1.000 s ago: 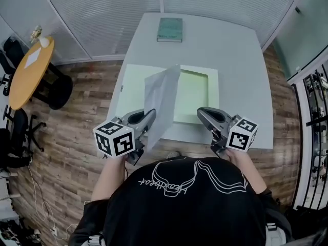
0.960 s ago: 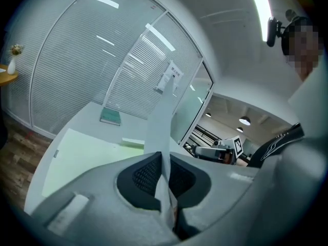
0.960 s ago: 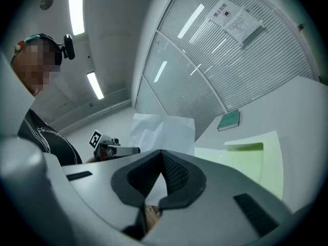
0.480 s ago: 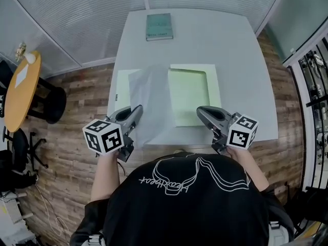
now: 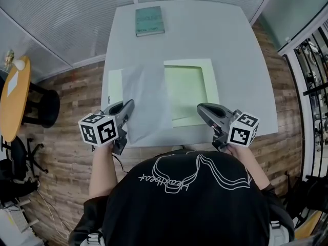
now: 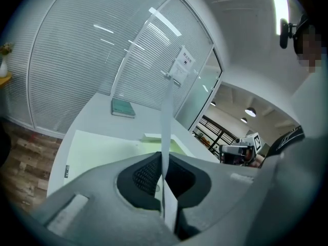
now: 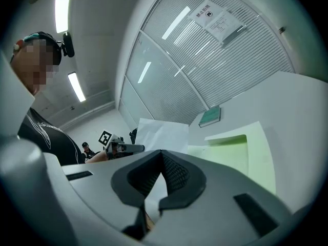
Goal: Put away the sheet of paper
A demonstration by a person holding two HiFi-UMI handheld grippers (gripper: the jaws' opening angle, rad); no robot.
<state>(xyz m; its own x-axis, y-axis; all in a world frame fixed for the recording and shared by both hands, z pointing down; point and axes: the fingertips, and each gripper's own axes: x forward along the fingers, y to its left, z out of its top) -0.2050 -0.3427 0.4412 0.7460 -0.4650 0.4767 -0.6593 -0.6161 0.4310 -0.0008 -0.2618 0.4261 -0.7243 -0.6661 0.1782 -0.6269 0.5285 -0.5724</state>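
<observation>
The white sheet of paper (image 5: 147, 100) hangs slanted over the left half of the open pale green folder (image 5: 190, 88) on the grey table (image 5: 225, 45). My left gripper (image 5: 126, 108) is shut on the sheet's near left edge. In the left gripper view the sheet (image 6: 166, 114) stands edge-on, rising from between the pads of that gripper (image 6: 163, 176). My right gripper (image 5: 203, 109) hovers over the table's near edge, right of the folder, shut with nothing in it. The right gripper view shows its jaws (image 7: 163, 160) closed, with the sheet (image 7: 161, 134) and the left gripper (image 7: 123, 148) beyond.
A teal book (image 5: 149, 20) lies at the table's far edge. The folder's left flap (image 5: 115, 83) shows beside the sheet. Wooden floor surrounds the table, with a round orange table (image 5: 13, 99) and black chairs to the left. Glass walls with blinds stand behind.
The sheet stood nearly upright over the folder; it now leans down and lies further left. My left gripper has carried it leftward. The right gripper has stayed put.
</observation>
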